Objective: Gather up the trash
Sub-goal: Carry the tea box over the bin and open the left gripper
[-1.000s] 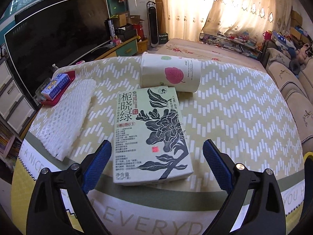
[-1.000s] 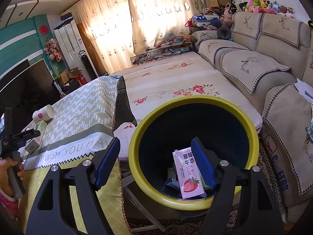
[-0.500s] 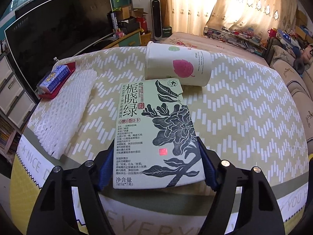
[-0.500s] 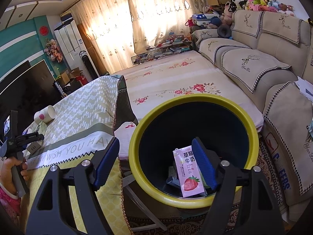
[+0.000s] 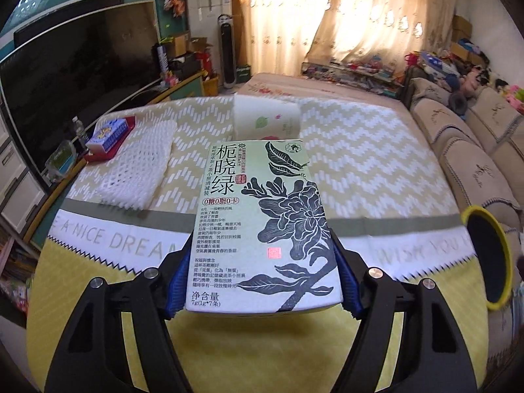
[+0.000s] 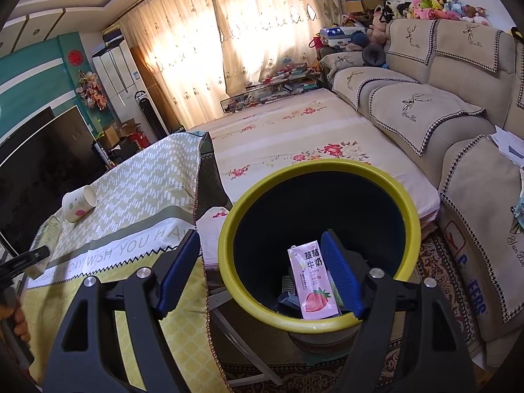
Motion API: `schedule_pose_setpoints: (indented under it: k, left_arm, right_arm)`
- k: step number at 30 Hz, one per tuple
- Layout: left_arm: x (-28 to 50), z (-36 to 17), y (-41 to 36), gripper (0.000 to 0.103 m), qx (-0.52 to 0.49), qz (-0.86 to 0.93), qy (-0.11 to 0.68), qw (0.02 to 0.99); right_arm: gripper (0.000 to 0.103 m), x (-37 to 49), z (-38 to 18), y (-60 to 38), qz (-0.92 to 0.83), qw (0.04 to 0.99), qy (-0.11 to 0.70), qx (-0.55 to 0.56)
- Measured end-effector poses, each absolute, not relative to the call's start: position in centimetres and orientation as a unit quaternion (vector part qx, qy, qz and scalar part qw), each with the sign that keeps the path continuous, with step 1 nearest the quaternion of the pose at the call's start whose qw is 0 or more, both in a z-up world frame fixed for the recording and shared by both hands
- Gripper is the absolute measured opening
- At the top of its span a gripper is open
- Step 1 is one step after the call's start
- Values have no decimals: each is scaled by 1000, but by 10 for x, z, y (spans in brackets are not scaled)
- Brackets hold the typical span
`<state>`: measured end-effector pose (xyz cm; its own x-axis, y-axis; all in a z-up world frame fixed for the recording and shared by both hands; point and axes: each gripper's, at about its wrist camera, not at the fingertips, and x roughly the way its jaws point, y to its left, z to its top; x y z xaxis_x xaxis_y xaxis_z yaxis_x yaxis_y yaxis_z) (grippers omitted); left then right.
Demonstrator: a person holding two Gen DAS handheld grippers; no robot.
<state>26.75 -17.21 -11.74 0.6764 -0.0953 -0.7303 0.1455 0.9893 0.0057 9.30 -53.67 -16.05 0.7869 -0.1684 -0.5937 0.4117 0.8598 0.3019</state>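
The green tea box point(image 5: 263, 226) is clamped flat between the blue pads point(image 5: 175, 290) of the left gripper point(image 5: 262, 290), which press on its two long sides; it is held off the tablecloth point(image 5: 376, 170), its printed face (a dark flower and leaves, with Chinese text) turned up. Beyond its far end a white paper cup point(image 5: 267, 119) lies on its side on the cloth. To the left a sheet of white foam netting point(image 5: 137, 163) lies flat, and past that a blue pack sits on a red tray point(image 5: 111, 136) near the table's edge. At the far right of the left wrist view, part of the yellow-rimmed bin point(image 5: 488, 255) shows.

The right gripper point(image 6: 258, 275) hangs with its jaws apart and nothing between them, one finger over the mouth of the yellow-rimmed bin point(image 6: 319, 242). Inside the bin stands a pink strawberry milk carton point(image 6: 311, 283), leaning among darker scraps. Farther off are the table, then the sofa point(image 6: 442, 98).
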Motion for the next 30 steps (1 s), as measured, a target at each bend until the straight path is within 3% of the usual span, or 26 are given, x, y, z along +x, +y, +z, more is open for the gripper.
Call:
schedule_pose_setpoints:
  k: [12,21,30]
  left_arm:
    - [175,-69,-271,72,74,-264,353,895]
    - [154,-82,-391,72,129,-365,370,845]
    - [175,-127,-485,73,168,-394,395,813]
  right_arm:
    - [72,44,-133,-546,-220,925,244,190]
    - [73,-5,-128,-587,-294,908,225,194]
    - [74,-32,-138,-612,-328,892,227,211]
